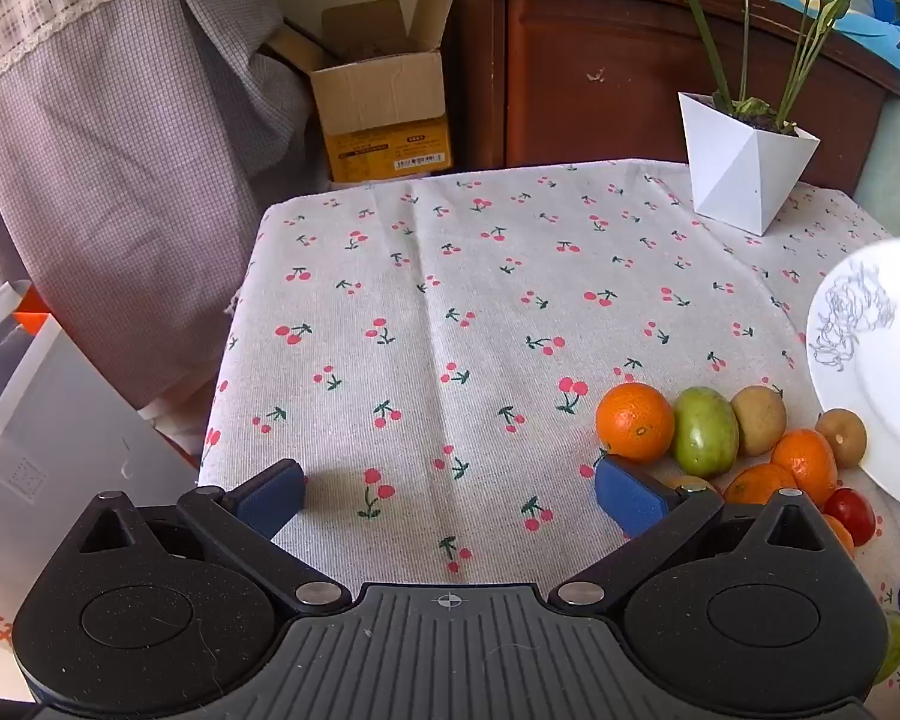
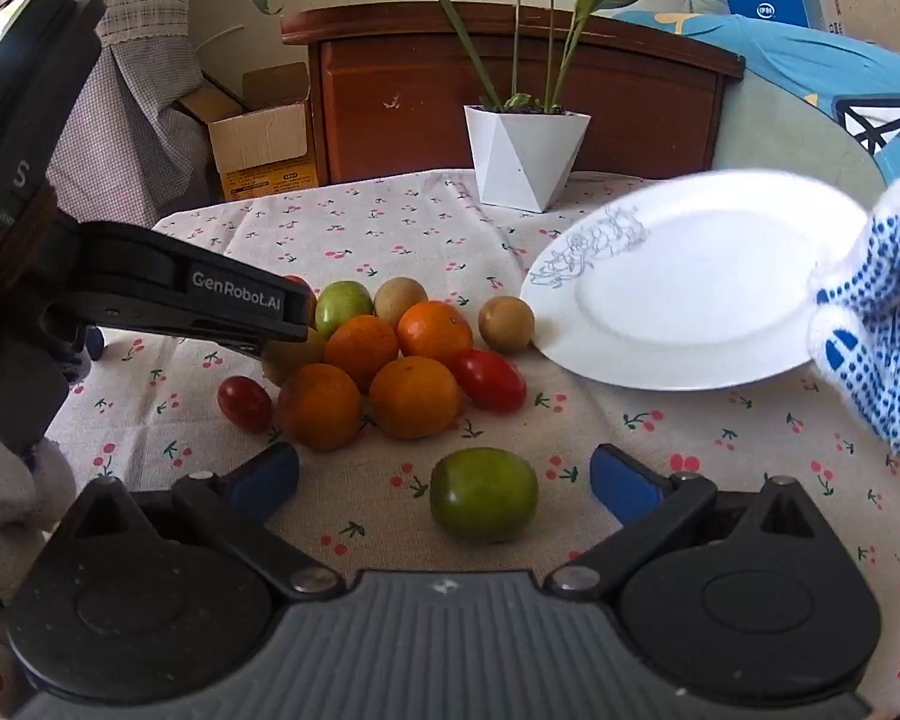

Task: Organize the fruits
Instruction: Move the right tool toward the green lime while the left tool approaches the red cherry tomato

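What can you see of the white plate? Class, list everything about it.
The plate is round, glossy white, ceramic-looking, with a shallow well, a broad rim and a grey line drawing on its left rim. It is empty and tilted, its right edge held by a gloved hand. Its low left edge is at a brown fruit; contact is unclear. It sits right of the fruit pile.

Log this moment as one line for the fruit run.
left gripper: open, empty | right gripper: open, round green fruit ahead, untouched | white drawn-flower plate: held tilted by dotted-glove hand | fruits piled on cherry-print cloth
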A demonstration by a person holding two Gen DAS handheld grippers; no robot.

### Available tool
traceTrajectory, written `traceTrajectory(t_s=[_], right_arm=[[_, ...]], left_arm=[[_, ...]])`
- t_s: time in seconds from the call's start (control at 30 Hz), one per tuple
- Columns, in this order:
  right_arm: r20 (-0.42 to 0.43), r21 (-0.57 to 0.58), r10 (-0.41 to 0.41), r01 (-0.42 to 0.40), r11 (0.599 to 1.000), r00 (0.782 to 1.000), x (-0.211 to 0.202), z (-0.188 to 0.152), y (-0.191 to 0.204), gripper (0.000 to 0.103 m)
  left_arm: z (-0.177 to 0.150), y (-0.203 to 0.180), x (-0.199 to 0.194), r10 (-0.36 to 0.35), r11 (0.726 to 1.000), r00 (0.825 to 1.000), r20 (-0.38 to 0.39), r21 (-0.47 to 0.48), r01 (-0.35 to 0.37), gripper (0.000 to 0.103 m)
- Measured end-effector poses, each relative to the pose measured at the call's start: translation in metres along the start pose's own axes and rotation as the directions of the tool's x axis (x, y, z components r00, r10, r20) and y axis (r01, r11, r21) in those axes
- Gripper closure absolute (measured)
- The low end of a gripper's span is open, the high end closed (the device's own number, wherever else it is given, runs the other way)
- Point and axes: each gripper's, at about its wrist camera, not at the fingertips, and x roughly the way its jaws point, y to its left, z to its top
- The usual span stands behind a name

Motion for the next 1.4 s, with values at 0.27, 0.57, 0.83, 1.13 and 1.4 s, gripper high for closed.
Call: traceTrajectory(t_s=[0.27,0.57,0.83,1.13,1.4], right_arm=[[-0.002,0.000,0.000,0.000,1.000,1.000,0.003,-0.001,0.000,0.001],[0.000,0.002,0.000,0.000,1.000,1.000,0.000,0.000,-0.001,0.001],[0.000,0.001,0.001,-0.001,1.000,1.000,0.001,0.000,0.000,0.001],[0.000,0.002,-0.002,0.002,1.000,1.000,0.001,0.001,0.001,0.001],[-0.121,-0.008,0.015,-0.016,1.000,0.993,-0.003,0.010,-0.002,0.001]], left_arm=[[0.000,-0.003,0.000,0.006,1.000,1.000,-0.012,-0.010,-0.006,0.000],[-0.002,0.006,-0.003,0.001,0.999,0.999,-0.037,-0.033,-0.002,0.000],[0.006,0.009,-0.020,-0.016,0.998,0.999,-0.029,-0.063,0.014,0.000],[0.011,0.013,-0.049,-0.049,0.997,0.998,-0.025,-0.054,0.048,0.000],[0.011,0.016,-0.069,-0.067,0.997,0.998,-0.013,-0.032,0.066,0.000]])
